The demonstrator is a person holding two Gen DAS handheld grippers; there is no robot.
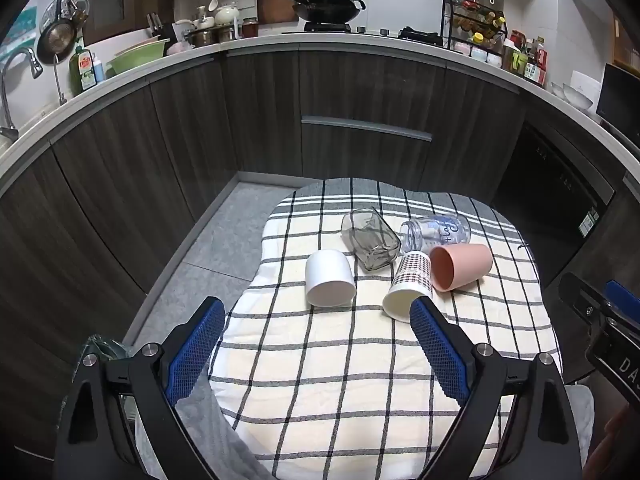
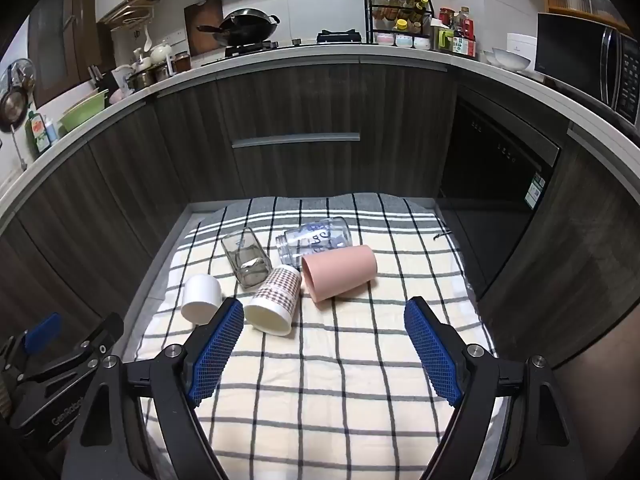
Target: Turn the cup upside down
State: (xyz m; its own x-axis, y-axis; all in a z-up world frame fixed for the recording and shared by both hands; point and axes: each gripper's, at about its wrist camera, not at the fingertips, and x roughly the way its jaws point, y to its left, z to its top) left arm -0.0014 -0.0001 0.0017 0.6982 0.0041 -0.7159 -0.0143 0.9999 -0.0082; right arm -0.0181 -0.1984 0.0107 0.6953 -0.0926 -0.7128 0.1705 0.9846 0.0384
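Several cups lie on a checked cloth (image 1: 340, 360) (image 2: 340, 380). A white cup (image 1: 329, 278) (image 2: 200, 298) stands mouth down at the left. A checked-pattern cup (image 1: 408, 286) (image 2: 274, 298), a pink cup (image 1: 460, 266) (image 2: 338, 272), a square grey glass (image 1: 372, 242) (image 2: 244, 256) and a clear printed glass (image 1: 436, 232) (image 2: 314, 238) lie on their sides. My left gripper (image 1: 318, 312) is open and empty, just short of the white and checked cups. My right gripper (image 2: 324, 312) is open and empty, near the checked and pink cups.
The cloth covers a small table in front of dark kitchen cabinets (image 1: 360, 112). The floor (image 1: 224, 240) lies to the left. A dishwasher front (image 2: 500, 160) is at the right. The other gripper shows at each view's edge, on the right (image 1: 600, 312) and on the left (image 2: 60, 352).
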